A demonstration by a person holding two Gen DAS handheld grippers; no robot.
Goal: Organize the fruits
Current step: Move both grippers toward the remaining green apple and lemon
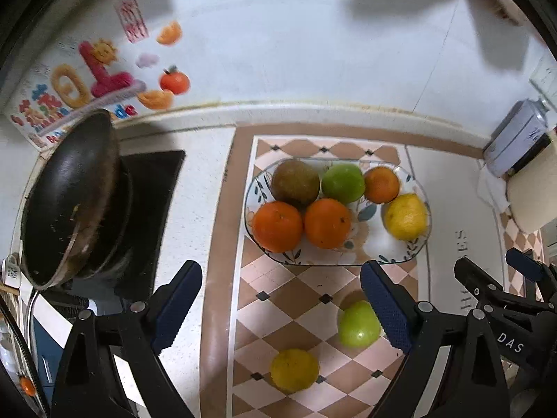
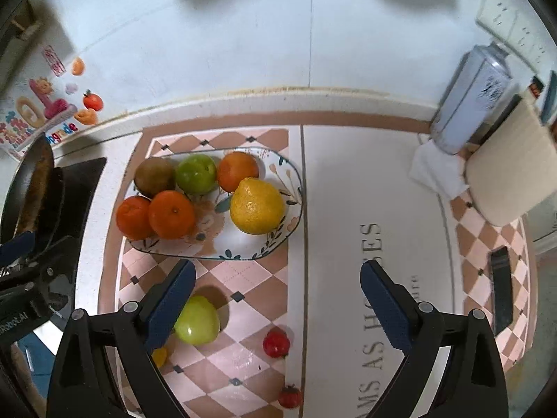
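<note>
A patterned oval plate (image 1: 390,254) (image 2: 240,252) on the checkered mat holds several fruits: oranges (image 1: 276,226) (image 2: 171,214), a green apple (image 1: 343,183) (image 2: 195,173), a brown pear (image 1: 295,183) (image 2: 155,176) and a yellow lemon (image 1: 406,216) (image 2: 257,206). Loose on the mat in front lie a green apple (image 1: 357,325) (image 2: 197,321), a yellow citrus (image 1: 294,370) (image 2: 159,356) and two small red fruits (image 2: 276,343) (image 2: 289,396). My left gripper (image 1: 281,304) is open and empty above the mat. My right gripper (image 2: 278,304) is open and empty.
A black wok (image 1: 69,202) (image 2: 31,188) sits on the stove at the left. A metal can (image 1: 518,139) (image 2: 470,101), a white cloth (image 2: 437,172) and a cream board (image 2: 511,177) stand at the right. A dark phone-like object (image 2: 501,291) lies far right.
</note>
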